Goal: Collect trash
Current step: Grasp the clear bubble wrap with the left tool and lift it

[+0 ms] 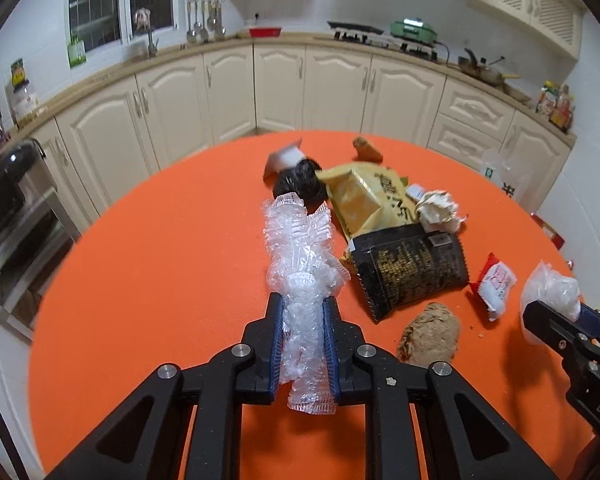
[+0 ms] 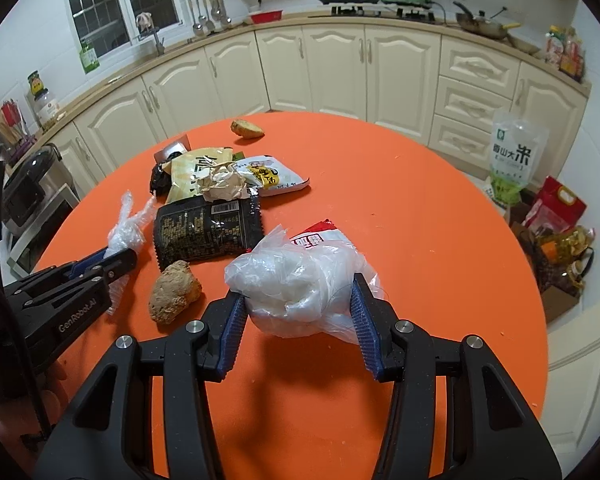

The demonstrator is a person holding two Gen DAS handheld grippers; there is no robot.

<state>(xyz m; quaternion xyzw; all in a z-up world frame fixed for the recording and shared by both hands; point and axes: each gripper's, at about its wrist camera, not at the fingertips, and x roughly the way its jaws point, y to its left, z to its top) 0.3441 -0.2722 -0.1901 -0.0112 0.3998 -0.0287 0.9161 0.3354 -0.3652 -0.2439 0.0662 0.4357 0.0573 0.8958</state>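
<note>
On the round orange table (image 1: 160, 260) my left gripper (image 1: 302, 300) is shut on a long clear crinkled plastic wrapper (image 1: 300, 240), which sticks out past both ends of the pads. My right gripper (image 2: 299, 290) is shut on a wadded white plastic bag (image 2: 292, 264), held just above the table over a red-and-white packet (image 2: 320, 236). Between them lie a black snack packet (image 1: 412, 272), a yellow bag (image 1: 364, 196), crumpled paper (image 1: 440, 208), a red-and-white sachet (image 1: 494, 284) and a brown lump (image 1: 430, 334).
A second brown lump (image 2: 247, 128) lies near the table's far edge, a black bag (image 1: 300, 184) behind the wrapper. Cream cabinets (image 2: 332, 68) ring the room. A rice bag (image 2: 512, 156) and boxes stand on the floor to the right, a cooker (image 1: 8, 192) to the left.
</note>
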